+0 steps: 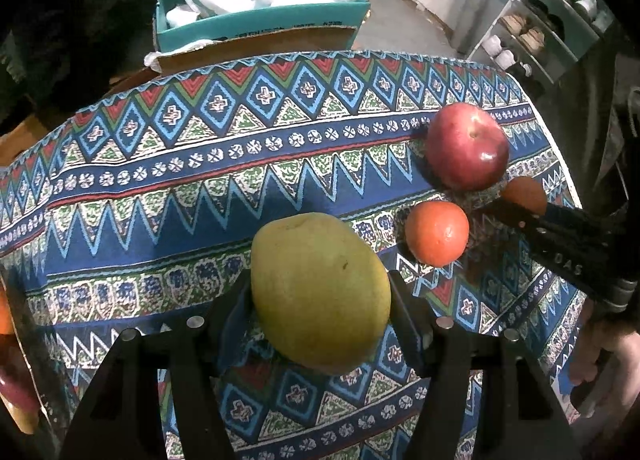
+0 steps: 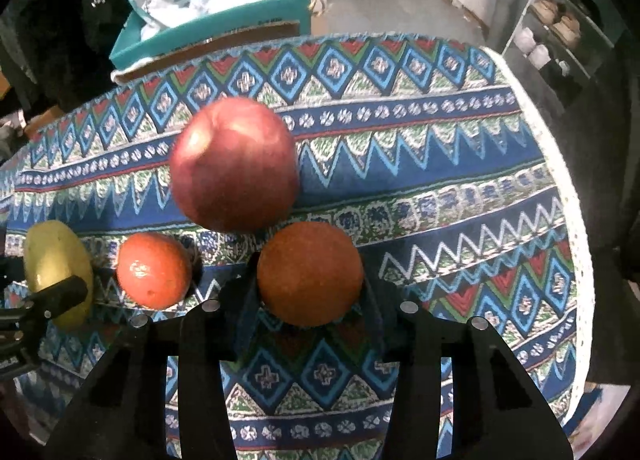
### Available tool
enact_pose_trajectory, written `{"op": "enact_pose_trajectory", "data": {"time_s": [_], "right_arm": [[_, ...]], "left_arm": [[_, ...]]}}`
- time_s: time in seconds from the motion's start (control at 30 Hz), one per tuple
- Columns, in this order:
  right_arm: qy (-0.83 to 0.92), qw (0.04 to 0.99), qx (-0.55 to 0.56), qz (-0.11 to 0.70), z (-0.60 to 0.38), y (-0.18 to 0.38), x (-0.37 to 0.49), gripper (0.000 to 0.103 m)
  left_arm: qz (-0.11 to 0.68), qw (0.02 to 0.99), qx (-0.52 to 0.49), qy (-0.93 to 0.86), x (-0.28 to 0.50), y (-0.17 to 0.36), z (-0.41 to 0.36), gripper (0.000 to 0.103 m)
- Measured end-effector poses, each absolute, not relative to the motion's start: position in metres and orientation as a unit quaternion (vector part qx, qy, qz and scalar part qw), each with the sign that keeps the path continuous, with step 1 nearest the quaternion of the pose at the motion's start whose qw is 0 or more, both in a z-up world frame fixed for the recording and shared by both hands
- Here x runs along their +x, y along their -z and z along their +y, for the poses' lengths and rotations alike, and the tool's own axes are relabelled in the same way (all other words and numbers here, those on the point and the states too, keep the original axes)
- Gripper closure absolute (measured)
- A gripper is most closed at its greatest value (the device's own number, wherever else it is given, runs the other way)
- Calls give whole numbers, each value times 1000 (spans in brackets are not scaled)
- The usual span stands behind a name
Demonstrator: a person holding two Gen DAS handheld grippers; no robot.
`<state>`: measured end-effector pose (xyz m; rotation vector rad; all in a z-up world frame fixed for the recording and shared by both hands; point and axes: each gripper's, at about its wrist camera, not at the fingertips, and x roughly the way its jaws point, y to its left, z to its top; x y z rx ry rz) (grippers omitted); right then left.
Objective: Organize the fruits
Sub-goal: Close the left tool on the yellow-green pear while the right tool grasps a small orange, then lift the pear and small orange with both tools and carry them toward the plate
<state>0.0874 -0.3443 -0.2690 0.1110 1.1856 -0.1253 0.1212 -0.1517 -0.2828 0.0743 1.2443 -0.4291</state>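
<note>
So far you have a fruit in each tool: your left gripper [image 1: 320,300] has its jaws pinching the yellow-green pear [image 1: 320,292], and your right gripper [image 2: 310,280] has its jaws pressed onto the duller orange [image 2: 310,274]. By my reading neither is sorted yet, since both sit low over the patterned table [image 2: 440,187]. Left lying on the cloth are the red apple [image 2: 234,163] and the brighter orange [image 2: 154,270], near each other.

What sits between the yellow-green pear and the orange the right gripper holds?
A smaller reddish-orange fruit lies on the tablecloth between the pear and the held orange, clearest in the right wrist view.
</note>
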Motion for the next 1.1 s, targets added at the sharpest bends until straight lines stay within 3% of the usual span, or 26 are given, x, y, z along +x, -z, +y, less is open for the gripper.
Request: {"op": "enact_pose_trajectory", "data": {"time_s": [1.1], "right_arm": [[27,898,13,440,-298,130,42,59]], "left_arm": [[485,854,21,186,65,167,-102,37]]}}
